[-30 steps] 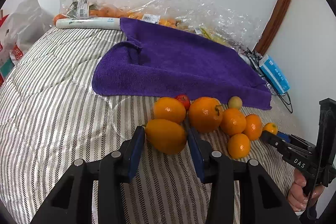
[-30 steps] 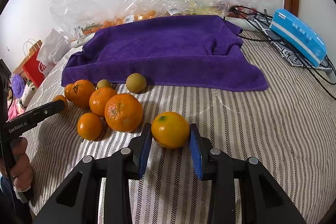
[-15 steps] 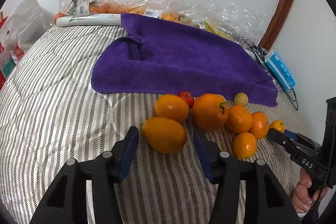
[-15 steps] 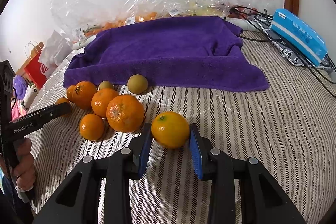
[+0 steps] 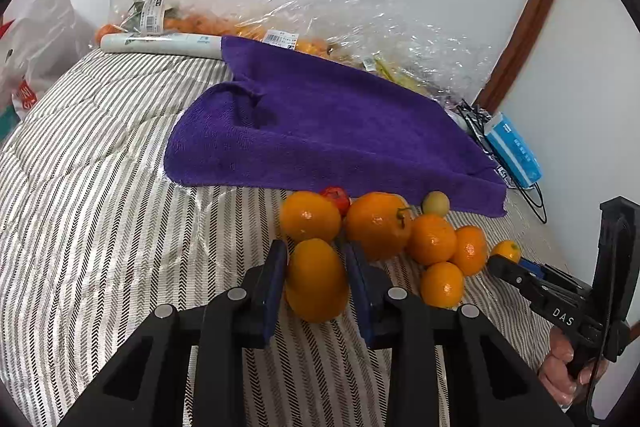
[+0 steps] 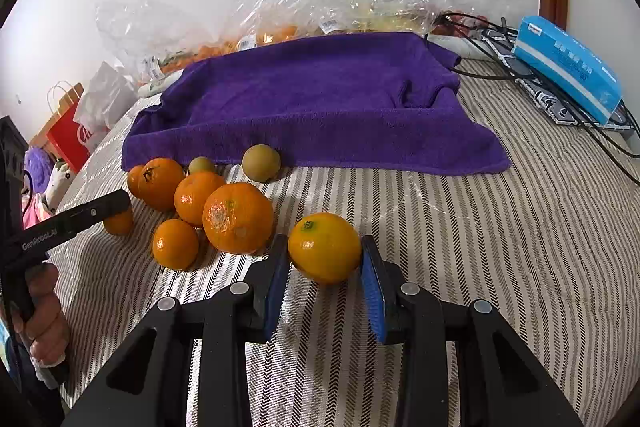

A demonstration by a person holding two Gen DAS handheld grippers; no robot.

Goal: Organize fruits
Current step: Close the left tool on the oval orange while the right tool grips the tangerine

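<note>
My left gripper (image 5: pixel 316 267) is shut on an oval orange fruit (image 5: pixel 316 279), held between its blue pads just above the striped bedcover. Behind it lies a cluster of oranges (image 5: pixel 378 225), a small red fruit (image 5: pixel 335 197) and a green-yellow fruit (image 5: pixel 435 203). My right gripper (image 6: pixel 325 255) is shut on a round orange (image 6: pixel 325 247) with a green stem end. The cluster (image 6: pixel 238 217) lies to its left, with two greenish fruits (image 6: pixel 261 163). A purple towel (image 5: pixel 320 127) (image 6: pixel 320 107) is spread behind the fruit.
Clear plastic bags with more fruit (image 5: pixel 280 27) lie against the wall behind the towel. A blue box (image 6: pixel 568 71) and black cables (image 6: pixel 520 67) sit at the right. Paper bags (image 6: pixel 72 131) stand at the left edge. The striped bedcover (image 5: pixel 80 207) stretches left.
My left gripper opened half a second ago, shifted, and has closed again on the oval orange fruit, now turned end-on. My right gripper keeps its hold on the round orange, barely moving.
</note>
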